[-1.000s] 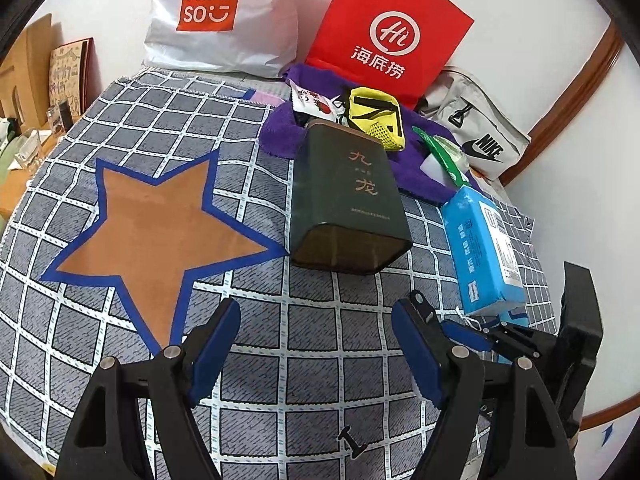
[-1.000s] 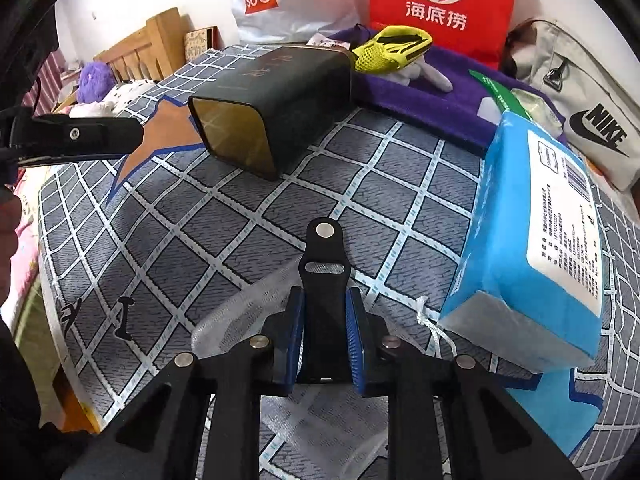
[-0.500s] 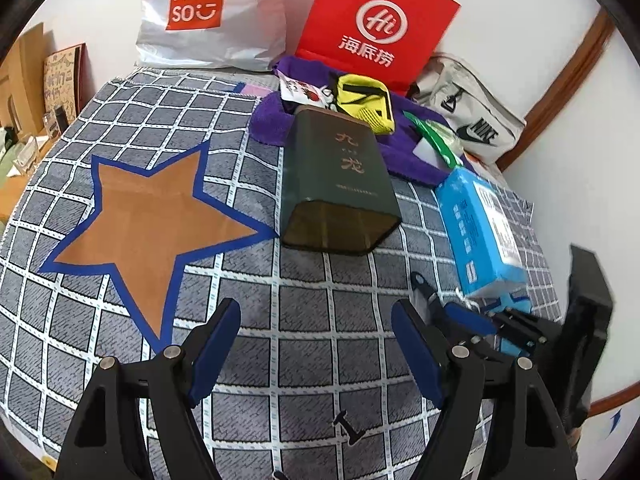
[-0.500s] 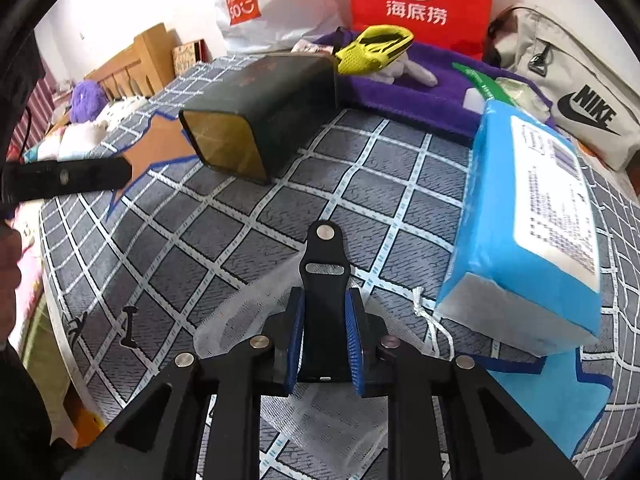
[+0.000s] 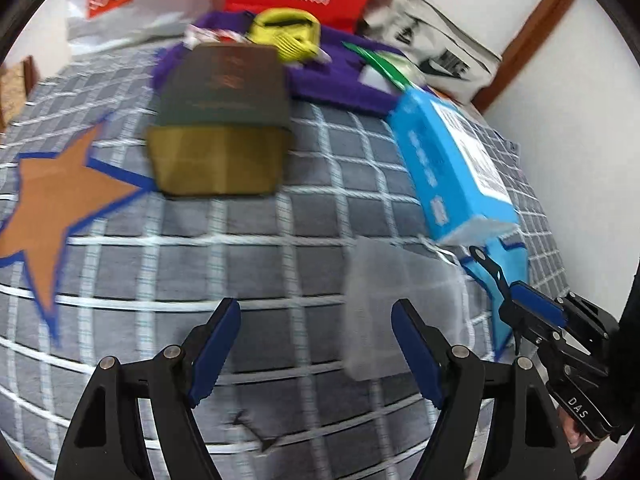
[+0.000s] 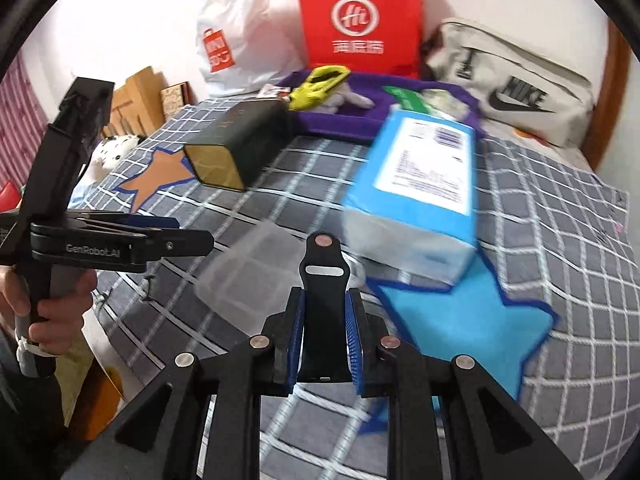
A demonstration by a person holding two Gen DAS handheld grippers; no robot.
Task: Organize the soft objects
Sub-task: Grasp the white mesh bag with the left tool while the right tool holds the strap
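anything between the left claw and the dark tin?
Nothing: only bare checked blanket lies between the left claw and the tin, per the left wrist view.

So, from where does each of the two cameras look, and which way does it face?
Left wrist view: sits on the left gripper, open, facing across the checked bedspread toward the dark green tin; the right gripper shows at the right edge.
Right wrist view: sits on the right gripper, shut on a black strap, facing the blue tissue pack; the left gripper and the hand holding it show on the left.
Shared: tin, tissue pack, mesh bag, red paper bag.
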